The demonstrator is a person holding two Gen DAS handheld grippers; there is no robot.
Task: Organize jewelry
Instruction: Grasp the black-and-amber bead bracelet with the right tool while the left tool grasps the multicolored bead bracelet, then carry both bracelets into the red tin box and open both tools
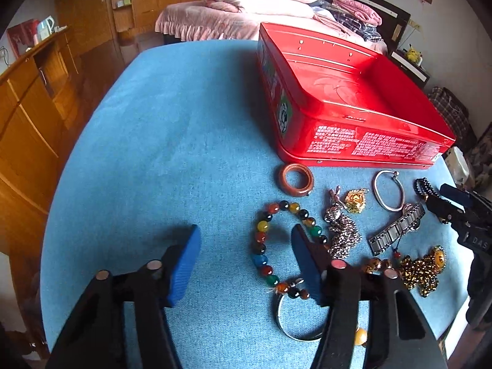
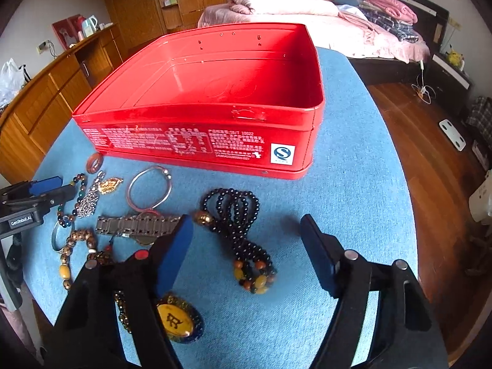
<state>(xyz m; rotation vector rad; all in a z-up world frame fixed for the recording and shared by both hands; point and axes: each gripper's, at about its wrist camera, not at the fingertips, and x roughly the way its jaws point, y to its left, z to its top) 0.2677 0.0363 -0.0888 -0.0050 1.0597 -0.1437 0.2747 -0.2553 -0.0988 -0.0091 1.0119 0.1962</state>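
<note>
An open, empty red tin box (image 1: 363, 141) (image 2: 196, 141) stands on the blue tablecloth. Jewelry lies in front of it: a multicoloured bead bracelet (image 1: 261, 240), a brown ring (image 1: 295, 180), a silver chain (image 1: 343, 233), a silver bangle (image 1: 388, 193) (image 2: 149, 188), a metal watch band (image 1: 396, 229) (image 2: 135, 225), a black bead necklace (image 2: 238, 215) and a yellow pendant (image 2: 176, 323). My left gripper (image 1: 246, 240) is open, its right finger over the bead bracelet. My right gripper (image 2: 246, 227) is open around the black bead necklace.
The blue-covered table (image 1: 160, 141) drops off at left and right. A bed with pink bedding (image 1: 261, 3) stands behind, wooden cabinets (image 1: 27, 113) at the left. The right gripper shows at the right edge of the left wrist view (image 1: 461, 215).
</note>
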